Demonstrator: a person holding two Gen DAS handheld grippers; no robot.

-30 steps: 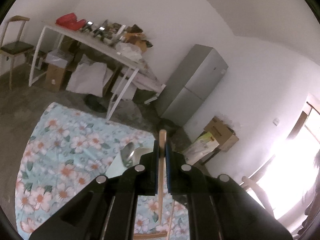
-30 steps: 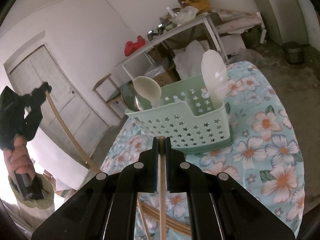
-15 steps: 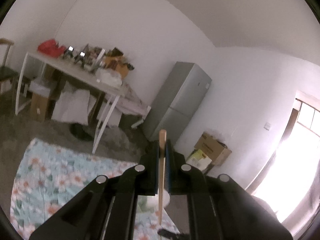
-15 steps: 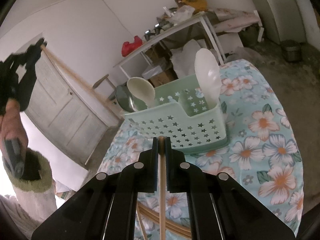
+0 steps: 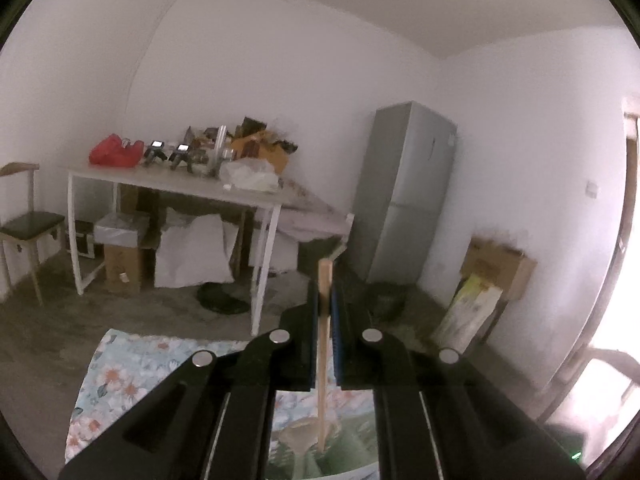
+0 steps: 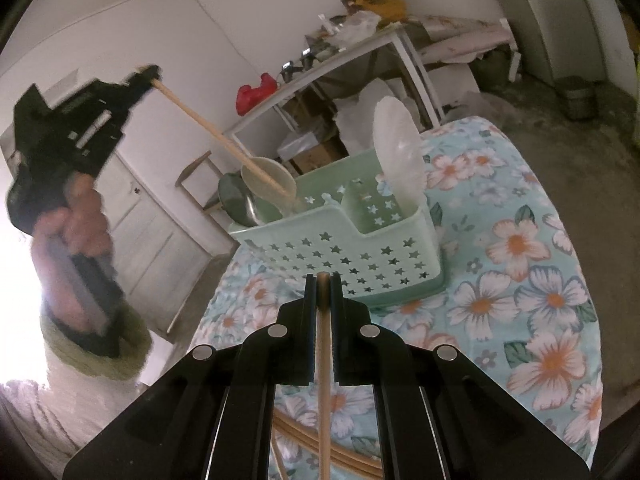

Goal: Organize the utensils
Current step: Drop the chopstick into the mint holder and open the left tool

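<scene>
A mint-green star-cut basket (image 6: pixel 340 240) stands on the floral tablecloth (image 6: pixel 540 320). It holds a white spoon (image 6: pixel 260 174), a metal ladle (image 6: pixel 236 204) and, in its small compartment, a white paddle (image 6: pixel 396 152). My left gripper (image 6: pixel 150 76) is up at the left, shut on a long wooden stick (image 6: pixel 208 128) that slants down into the basket's large compartment. In the left wrist view the same stick (image 5: pixel 322 380) runs from the closed left gripper (image 5: pixel 325 292) down into the green basket (image 5: pixel 352 452). The right gripper (image 6: pixel 323 280) is shut on another wooden stick (image 6: pixel 324 392) in front of the basket.
More wooden sticks (image 6: pixel 344 454) lie on the cloth under the right gripper. A person's hand (image 6: pixel 76 216) holds the left tool. Beyond the table are a cluttered white desk (image 5: pixel 180 184), a grey fridge (image 5: pixel 404 192), a chair (image 5: pixel 24 224) and cardboard boxes (image 5: pixel 496 264).
The left gripper has swung right toward the basket and rolled level. Its stick's lower end has come from beside the table into the basket. The right gripper has stayed put.
</scene>
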